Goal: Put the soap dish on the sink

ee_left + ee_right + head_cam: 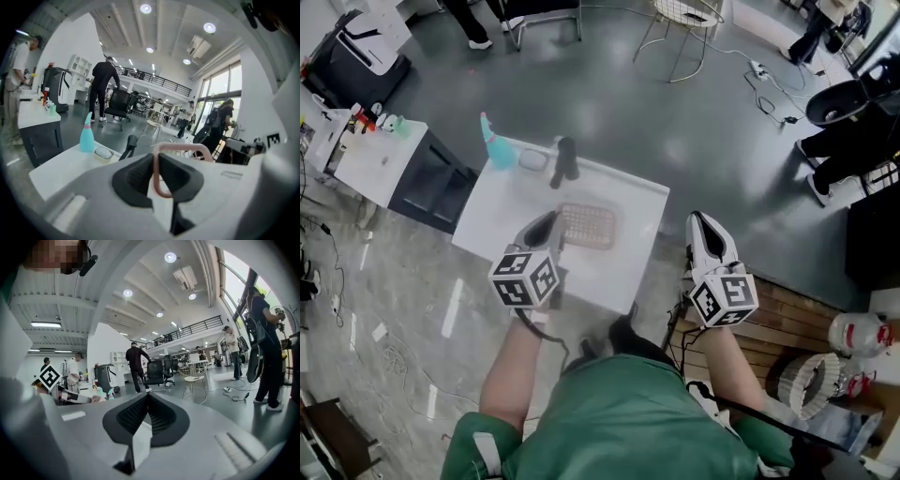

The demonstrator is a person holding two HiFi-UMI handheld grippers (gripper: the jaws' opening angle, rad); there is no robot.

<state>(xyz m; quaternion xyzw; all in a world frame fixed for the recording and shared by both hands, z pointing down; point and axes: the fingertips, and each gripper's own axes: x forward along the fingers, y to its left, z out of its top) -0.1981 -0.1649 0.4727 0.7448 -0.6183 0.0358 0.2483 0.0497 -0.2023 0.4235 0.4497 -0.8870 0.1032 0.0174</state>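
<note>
My left gripper (546,228) pinches one short end of the pale pink slatted plastic soap dish (589,225), with the jaws narrowed onto its rim. The dish lies level, and its long axis runs out sideways to the right of my jaw tips, over the white sink top (628,272). A black tap (565,161) stands beyond the tips. My right gripper (705,227), jaws together and empty, is off the sink's right edge.

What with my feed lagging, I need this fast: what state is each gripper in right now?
Left gripper: shut on the soap dish, gripping its pink rim.
Right gripper: shut, nothing between its jaws.
</note>
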